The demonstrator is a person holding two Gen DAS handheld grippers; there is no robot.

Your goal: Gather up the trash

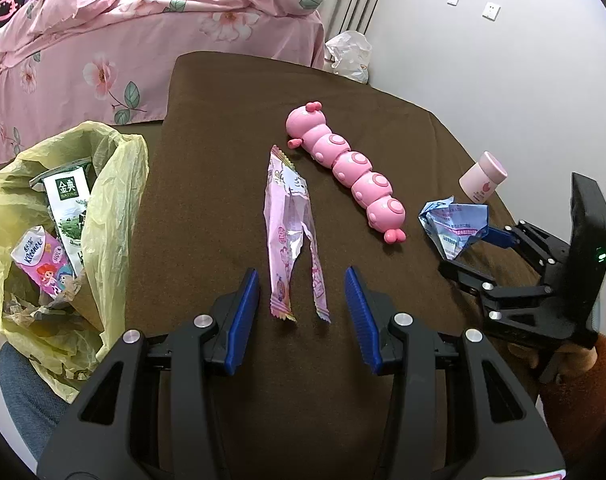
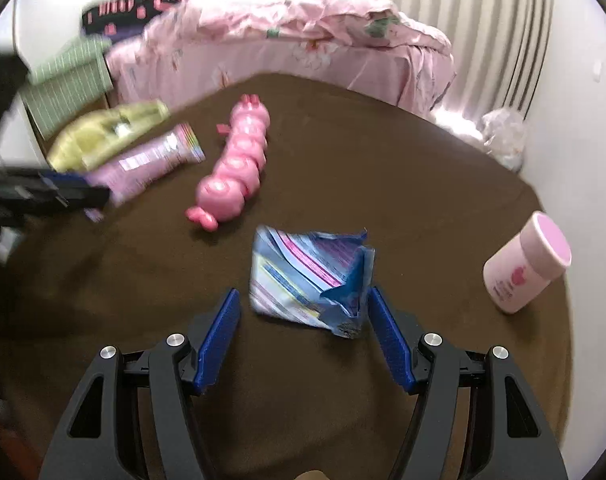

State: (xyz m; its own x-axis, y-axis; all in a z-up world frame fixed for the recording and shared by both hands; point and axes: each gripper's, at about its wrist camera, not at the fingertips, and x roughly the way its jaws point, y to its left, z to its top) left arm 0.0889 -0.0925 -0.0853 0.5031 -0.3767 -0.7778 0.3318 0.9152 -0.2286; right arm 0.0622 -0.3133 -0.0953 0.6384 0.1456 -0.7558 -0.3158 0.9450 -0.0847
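On a table draped in brown cloth [image 1: 231, 152], we take the pink caterpillar toy [image 1: 345, 160] lying at the centre as our marker. Far to its left, at the table's edge, a yellow trash bag [image 1: 115, 208] gapes open, holding a green-and-white milk carton [image 1: 69, 208] and a pink Kleenex pack [image 1: 43, 262]. Just left of the toy, apart from it, lies a long pink snack wrapper [image 1: 291, 236], torn into two strips at its near end. Our left gripper [image 1: 301, 292] hovers with its blue fingers spread wide on either side of that near end, touching nothing. Just right of the toy's tail sits a crumpled blue wrapper [image 2: 311, 276]; our right gripper [image 2: 304, 314] has its fingers parted around it, the right pad [image 2: 387, 336] just beside the crumpled edge, though we cannot tell whether it touches. Further right of the toy, near the table's edge, a small pink jar [image 2: 525, 266] lies tilted on the cloth. Behind the toy, beyond the table, a bed carries a pink floral quilt [image 1: 143, 20].
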